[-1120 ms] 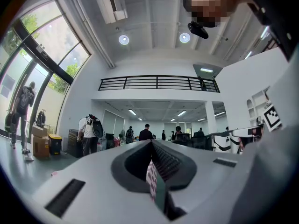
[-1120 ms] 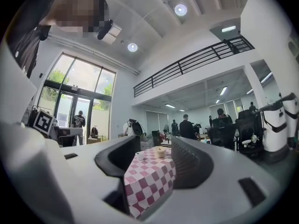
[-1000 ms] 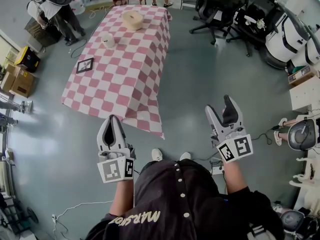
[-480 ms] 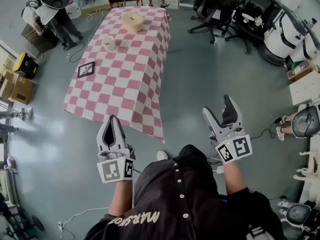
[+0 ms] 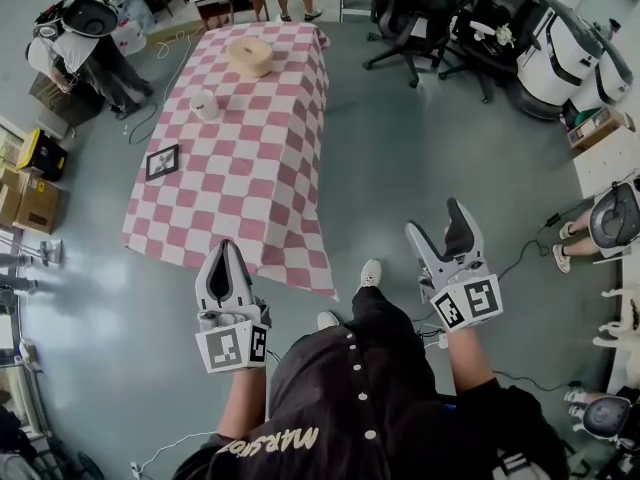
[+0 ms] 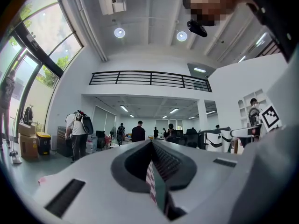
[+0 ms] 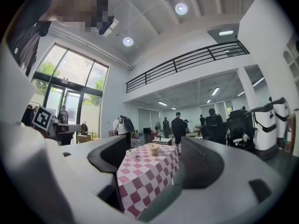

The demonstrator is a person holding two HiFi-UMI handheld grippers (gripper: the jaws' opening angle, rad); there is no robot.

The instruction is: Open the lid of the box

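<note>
A round tan lidded box (image 5: 250, 56) stands at the far end of a table with a pink and white checked cloth (image 5: 270, 218), well ahead of both grippers. In the right gripper view the box (image 7: 153, 149) shows small and distant on the cloth. My left gripper (image 5: 224, 256) is held over the floor just short of the table's near edge, and its jaws are shut with nothing in them (image 6: 152, 146). My right gripper (image 5: 441, 233) hangs over bare floor to the right of the table. It stands wide open and empty (image 7: 154, 164).
On the cloth stand a small white cylinder (image 5: 205, 103) and a black framed square (image 5: 163, 161). A person with a backpack (image 5: 80, 38) stands left of the table. Office chairs (image 5: 440, 18) and white machines (image 5: 575, 58) fill the right. Cardboard boxes (image 5: 30, 198) sit at far left.
The person holding the grippers has stepped forward, with one foot now ahead. The table's near edge lies closer to the grippers. The right jaws stand slightly wider.
</note>
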